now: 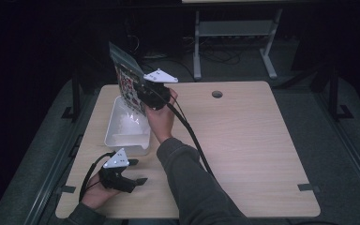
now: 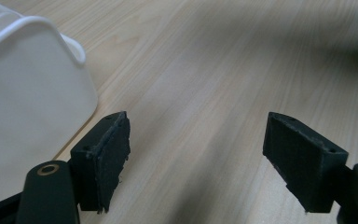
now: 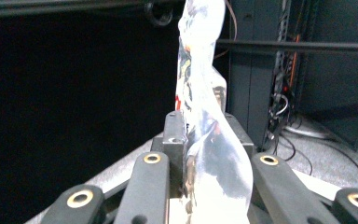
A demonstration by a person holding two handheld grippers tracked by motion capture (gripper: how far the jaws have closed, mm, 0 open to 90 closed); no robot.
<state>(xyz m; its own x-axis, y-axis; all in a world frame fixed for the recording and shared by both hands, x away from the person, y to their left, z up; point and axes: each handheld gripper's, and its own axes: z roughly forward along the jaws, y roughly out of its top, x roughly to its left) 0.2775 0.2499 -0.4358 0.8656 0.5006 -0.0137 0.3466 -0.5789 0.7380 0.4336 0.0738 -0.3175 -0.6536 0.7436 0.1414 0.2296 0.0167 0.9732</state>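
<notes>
Bench of pale wood, seen from above, with a round hole near its far edge. Right gripper, held in the person's right hand, is raised over the far end of a white plastic tub that stands on the left part of the bench. Its jaws are closed on a clear plastic bag with red and dark printing; the bag stands up from the jaws, tilted, above the tub's far rim. In the right gripper view the bag is pinched between the two black jaws and rises, twisted, against a dark background. Left gripper rests low on the bench near its front edge, just in front of the tub, held in the left hand. Its jaws stand wide apart and hold nothing; in the left gripper view the tub's rounded corner lies just beside the left-hand jaw, with bare wood between the jaws.
</notes>
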